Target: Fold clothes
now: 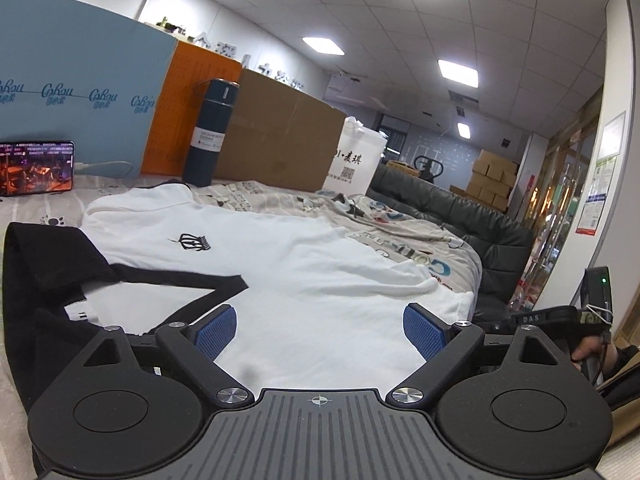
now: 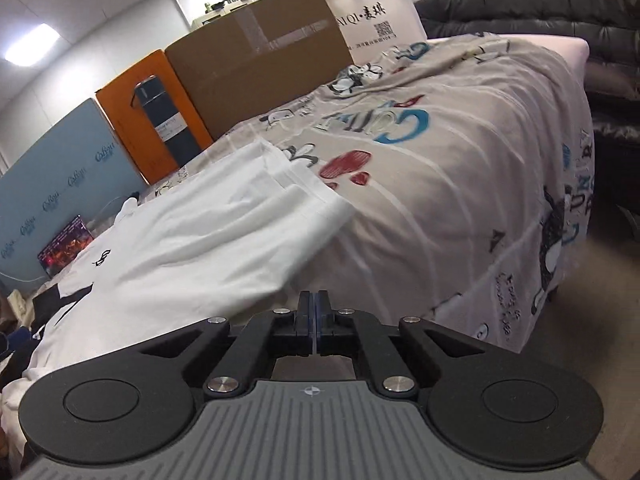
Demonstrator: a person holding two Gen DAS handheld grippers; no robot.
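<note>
So you've got one white shirt (image 1: pixel 280 248) spread flat on the bed (image 2: pixel 460 184), the one with the printed cartoon sheet, and its black collar (image 1: pixel 132 276) sits toward the near left corner in the left wrist view, a small black crest on the chest. Your left gripper (image 1: pixel 320 336) is hanging just over the shirt's near edge with both blue pads (image 1: pixel 218 330) spread wide, nothing pinched between them, just white fabric showing in the gap. Your right gripper (image 2: pixel 314 312) is clamped fully together, pads face to face, right at the shirt's hem by the near edge of the bed; I can't tell whether any cloth is actually caught in there. Along the far edge you've got one dark blue flask (image 1: pixel 210 132), one cardboard box (image 1: pixel 280 136), one white paper bag (image 1: pixel 356 160), one orange board (image 1: pixel 188 108) and one light blue board (image 1: pixel 72 92), plus one phone (image 1: pixel 36 168) with its screen lit at the far left corner. One dark leather sofa (image 1: pixel 472 224) sits past the bed's right side.
</note>
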